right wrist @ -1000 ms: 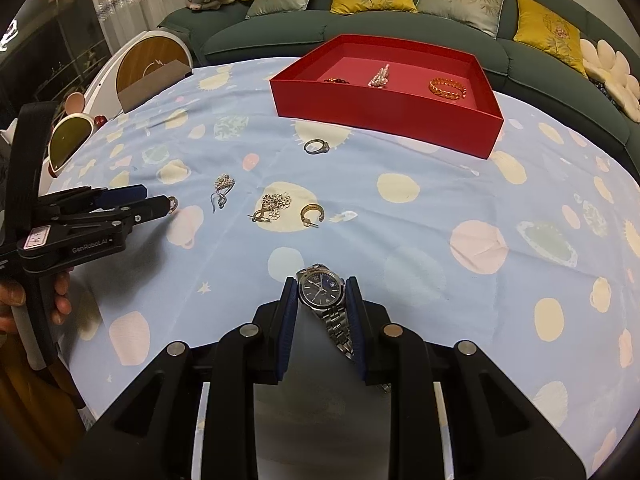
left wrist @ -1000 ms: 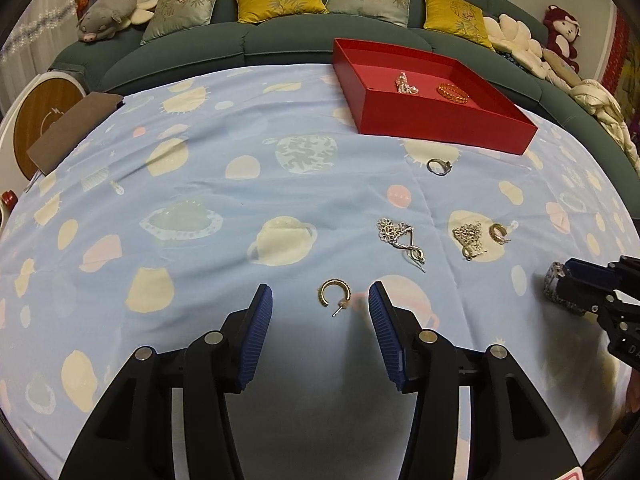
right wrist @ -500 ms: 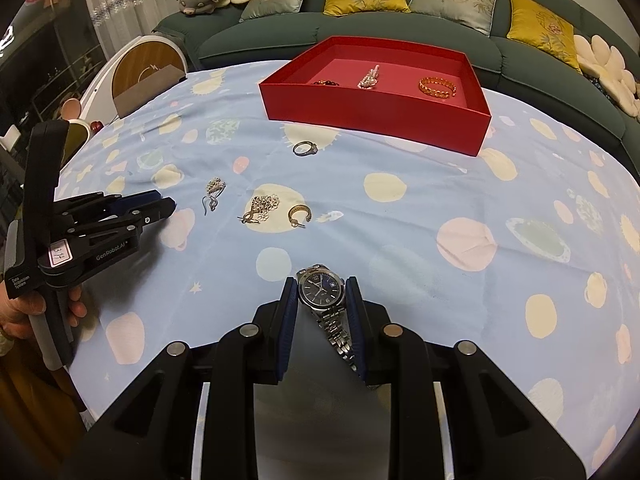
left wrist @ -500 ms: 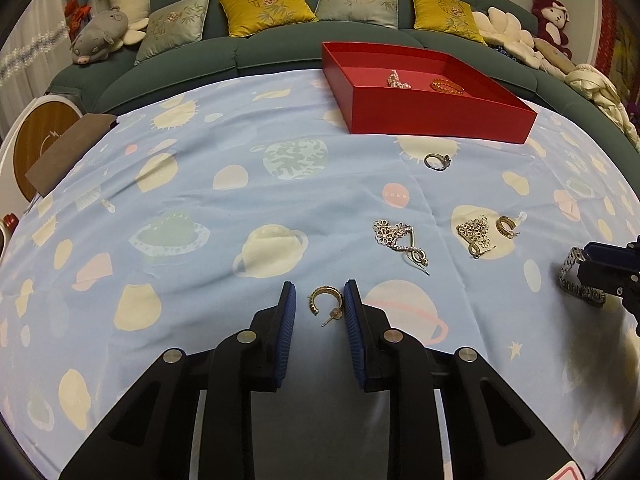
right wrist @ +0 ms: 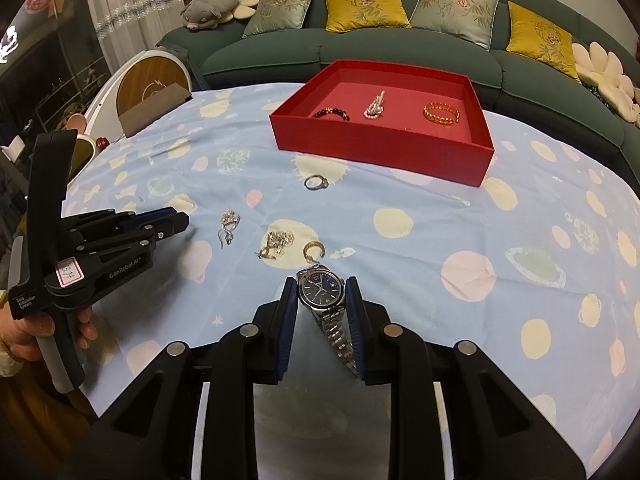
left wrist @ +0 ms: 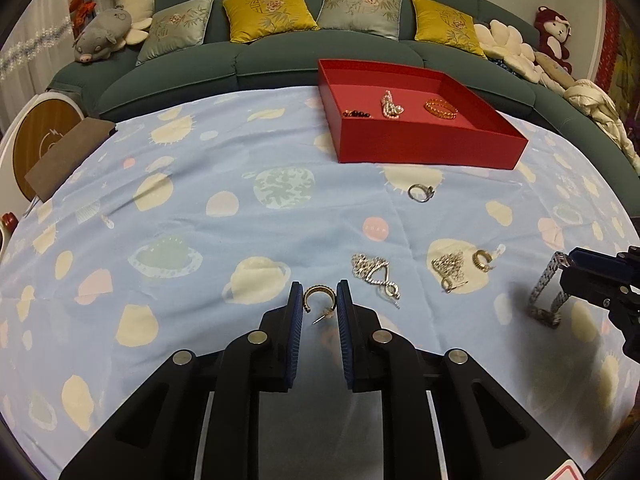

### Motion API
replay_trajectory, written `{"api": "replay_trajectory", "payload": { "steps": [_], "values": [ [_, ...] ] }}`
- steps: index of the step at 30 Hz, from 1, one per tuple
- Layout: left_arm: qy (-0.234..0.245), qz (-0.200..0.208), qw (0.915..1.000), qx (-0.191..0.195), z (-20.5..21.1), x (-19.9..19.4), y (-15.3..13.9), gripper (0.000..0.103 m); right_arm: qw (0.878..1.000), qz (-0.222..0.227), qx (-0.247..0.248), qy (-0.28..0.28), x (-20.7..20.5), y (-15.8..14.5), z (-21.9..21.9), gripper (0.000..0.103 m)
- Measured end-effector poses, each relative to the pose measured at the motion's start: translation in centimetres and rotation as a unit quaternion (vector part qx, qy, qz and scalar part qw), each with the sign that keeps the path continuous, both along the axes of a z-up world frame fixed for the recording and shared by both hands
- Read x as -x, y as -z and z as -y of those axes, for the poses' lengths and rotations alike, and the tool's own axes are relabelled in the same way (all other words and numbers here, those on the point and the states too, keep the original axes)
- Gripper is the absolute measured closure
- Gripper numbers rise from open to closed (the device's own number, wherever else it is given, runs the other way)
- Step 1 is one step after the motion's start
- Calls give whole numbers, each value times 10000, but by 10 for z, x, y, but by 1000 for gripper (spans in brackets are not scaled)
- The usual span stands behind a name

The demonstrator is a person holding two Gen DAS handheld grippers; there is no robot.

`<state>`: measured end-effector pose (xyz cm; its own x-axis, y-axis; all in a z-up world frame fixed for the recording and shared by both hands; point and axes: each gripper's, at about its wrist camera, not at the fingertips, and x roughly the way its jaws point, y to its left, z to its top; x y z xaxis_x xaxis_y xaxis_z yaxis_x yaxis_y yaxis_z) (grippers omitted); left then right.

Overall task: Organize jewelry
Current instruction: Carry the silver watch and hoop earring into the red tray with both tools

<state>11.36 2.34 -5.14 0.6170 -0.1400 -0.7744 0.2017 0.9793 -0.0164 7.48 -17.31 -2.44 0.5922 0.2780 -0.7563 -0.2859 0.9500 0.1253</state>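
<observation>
My left gripper (left wrist: 319, 298) is shut on a gold hoop earring (left wrist: 317, 299), held just above the blue patterned cloth. My right gripper (right wrist: 322, 294) is shut on a silver watch with a blue dial (right wrist: 322, 292); its band hangs down between the fingers. The watch also shows at the right of the left wrist view (left wrist: 546, 288). The red tray (right wrist: 380, 148) stands at the far side with a dark bead bracelet (right wrist: 330, 113), a pearl piece (right wrist: 375, 107) and a gold bracelet (right wrist: 441, 113) inside.
On the cloth lie a silver ring (right wrist: 316, 182), a silver pendant (right wrist: 229, 226), a chain cluster (right wrist: 276, 242) and a second gold hoop (right wrist: 313, 249). A green sofa with cushions (right wrist: 366, 4) curves behind the table. A round wooden-faced object (right wrist: 150, 86) stands at the far left.
My left gripper closed around the gold hoop earring and lifted it slightly. My right gripper rose and moved forward with the watch held in it.
</observation>
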Motion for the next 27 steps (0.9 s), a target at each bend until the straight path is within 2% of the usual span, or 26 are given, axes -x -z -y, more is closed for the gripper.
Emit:
{"api": "replay_trajectory", "payload": {
  "steps": [6, 12, 17, 20, 24, 27],
  "values": [
    [81, 280, 9995, 77, 19, -4, -32, 88, 9992, 349, -164, 143, -4, -30, 4, 79],
    [141, 623, 9972, 397, 32, -14, -75, 88, 9957, 704, -380, 477, -12, -59, 20, 79],
    [200, 944, 9940, 514, 43, -26, -105, 88, 9907, 960, -539, 796, -25, -79, 37, 79],
    [296, 1148, 9922, 380, 50, -37, -115, 88, 9880, 1088, -567, 941, -35, -88, 43, 79],
    [342, 1150, 9910, 589, 57, -60, -122, 88, 9848, 1201, -577, 1117, -57, -93, 49, 79],
    [441, 1269, 9900, 430, 64, -73, -122, 88, 9826, 1224, -546, 1290, -77, -91, 55, 79]
  ]
}}
